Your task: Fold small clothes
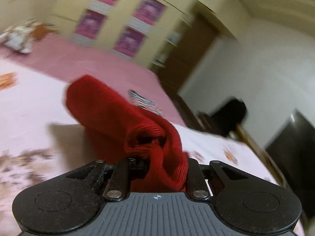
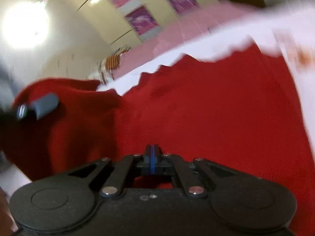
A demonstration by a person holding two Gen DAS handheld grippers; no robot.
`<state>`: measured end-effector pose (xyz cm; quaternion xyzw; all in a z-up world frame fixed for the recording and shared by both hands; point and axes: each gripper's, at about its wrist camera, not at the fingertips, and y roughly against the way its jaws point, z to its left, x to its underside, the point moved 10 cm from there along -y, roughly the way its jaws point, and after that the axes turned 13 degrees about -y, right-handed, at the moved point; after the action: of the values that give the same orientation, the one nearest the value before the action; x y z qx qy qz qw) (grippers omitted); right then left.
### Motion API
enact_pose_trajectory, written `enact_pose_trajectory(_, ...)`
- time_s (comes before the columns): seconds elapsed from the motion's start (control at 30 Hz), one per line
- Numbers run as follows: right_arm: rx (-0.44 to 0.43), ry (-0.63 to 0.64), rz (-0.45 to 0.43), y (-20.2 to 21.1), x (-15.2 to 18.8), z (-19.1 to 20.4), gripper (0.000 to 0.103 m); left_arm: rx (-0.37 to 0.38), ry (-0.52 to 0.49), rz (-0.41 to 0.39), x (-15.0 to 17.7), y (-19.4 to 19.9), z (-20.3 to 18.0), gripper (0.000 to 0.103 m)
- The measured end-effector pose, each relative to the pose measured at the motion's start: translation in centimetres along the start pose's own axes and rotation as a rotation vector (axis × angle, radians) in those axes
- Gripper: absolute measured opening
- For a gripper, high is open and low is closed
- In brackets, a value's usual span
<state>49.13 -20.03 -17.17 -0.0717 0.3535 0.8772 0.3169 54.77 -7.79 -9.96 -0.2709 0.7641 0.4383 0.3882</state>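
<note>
Left wrist view: left gripper (image 1: 149,147) pinching a bunched fold of the red ribbed knit garment (image 1: 110,106), cloth wrapped over the fingertips and lifted clear above the pale pink floral bedsheet (image 1: 29,102); a small black-and-white striped cloth (image 1: 141,100) lying further back on the bed, a cream wardrobe with purple panels (image 1: 118,19) behind. Right wrist view: right gripper (image 2: 152,157) pressed fully together, blue pads meeting with nothing seen between them, hovering over the wide red panel (image 2: 206,108) spread flat on the sheet (image 2: 157,66) below its scalloped edge; at left, one dark grey finger of the other gripper (image 2: 46,104) against the raised corner. Probably a fold-over in progress: best to carry the lifted edge low and straight across, align it with the far hem, pin the flat panel with the closed tips, release only once layers lie smooth.
</note>
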Motion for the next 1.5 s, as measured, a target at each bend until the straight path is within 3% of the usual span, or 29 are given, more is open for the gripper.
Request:
enact_pose_trajectory(0.1,-0.188,-0.344,-0.018,3.0,-3.2,-3.8,0.028,0.069,-0.124,0.089,1.5,-2.9,-4.8,0.018)
enact_pose_trajectory(0.13,-0.244,-0.448,-0.029,4.4,-4.3,-5.5,0.045,0.097,-0.133,0.137,2.5,-3.9,-5.9,0.018)
enact_pose_trajectory(0.2,-0.378,-0.578,-0.001,6.7,-5.9,-7.6,0.059,0.121,-0.167,0.239,5.6,-6.3,-8.0,0.02)
enact_pose_trajectory(0.23,-0.419,-0.613,0.005,7.8,-6.6,-8.3,0.079,0.117,-0.222,0.267,7.0,-7.1,-9.0,0.033)
enact_pose_trajectory(0.27,-0.402,-0.613,-0.012,8.6,-7.1,-9.0,0.1,0.115,-0.272,0.247,7.3,-6.9,-9.9,0.052)
enact_pose_trajectory(0.33,-0.364,-0.586,-0.016,9.3,-7.6,-9.8,0.096,0.177,-0.324,0.21,6.8,-5.3,-11.7,0.087)
enact_pose_trajectory(0.47,-0.34,-0.487,0.04,9.4,-7.0,-9.4,0.092,0.201,-0.357,0.153,4.5,-1.7,-11.0,0.087)
enact_pose_trajectory(0.6,-0.283,-0.343,0.069,9.0,-6.0,-8.3,0.09,0.083,-0.196,0.098,2.6,0.0,-3.2,0.087)
enact_pose_trajectory(0.7,-0.266,-0.294,0.086,8.9,-5.7,-7.8,0.084,-0.032,-0.026,0.163,3.9,-1.3,4.0,0.087)
enact_pose_trajectory(0.8,-0.217,-0.246,0.089,8.4,-5.4,-7.4,0.068,-0.041,0.046,0.212,5.6,-2.1,7.1,0.087)
enact_pose_trajectory(0.83,-0.203,-0.21,0.087,8.3,-5.4,-7.0,0.063,-0.04,0.044,0.238,6.2,-2.3,7.4,0.087)
enact_pose_trajectory(0.9,-0.158,-0.134,0.093,7.9,-5.1,-6.2,0.062,-0.031,0.044,0.264,7.1,-2.6,7.4,0.087)
enact_pose_trajectory(1.0,-0.076,-0.04,0.103,7.0,-4.8,-5.2,0.055,-0.05,0.011,0.266,8.0,-2.8,6.9,0.087)
enact_pose_trajectory(1.03,-0.045,0.004,0.093,7.0,-4.8,-4.7,0.039,-0.056,0.0,0.267,8.0,-2.7,6.8,0.087)
enact_pose_trajectory(1.07,0.013,0.07,0.078,7.0,-4.5,-4.6,0.029,-0.062,-0.009,0.268,7.8,-2.8,6.7,0.087)
enact_pose_trajectory(1.13,0.088,0.209,0.045,7.1,-4.1,-3.2,0.021,-0.071,-0.031,0.259,7.5,-2.7,6.6,0.087)
enact_pose_trajectory(1.23,0.132,0.427,-0.071,9.0,-3.8,0.0,0.018,-0.065,-0.048,0.242,6.6,-4.5,4.5,0.087)
enact_pose_trajectory(1.37,0.143,0.463,-0.141,11.2,-4.0,0.3,0.017,-0.057,-0.116,0.248,6.1,-5.5,3.0,0.087)
enact_pose_trajectory(1.47,0.191,0.318,-0.065,8.9,-4.1,-5.1,0.019,-0.07,-0.181,0.285,6.3,-6.0,2.2,0.087)
enact_pose_trajectory(1.5,0.155,0.281,-0.06,8.8,-4.0,-5.9,0.02,-0.072,-0.184,0.286,6.2,-5.9,2.3,0.087)
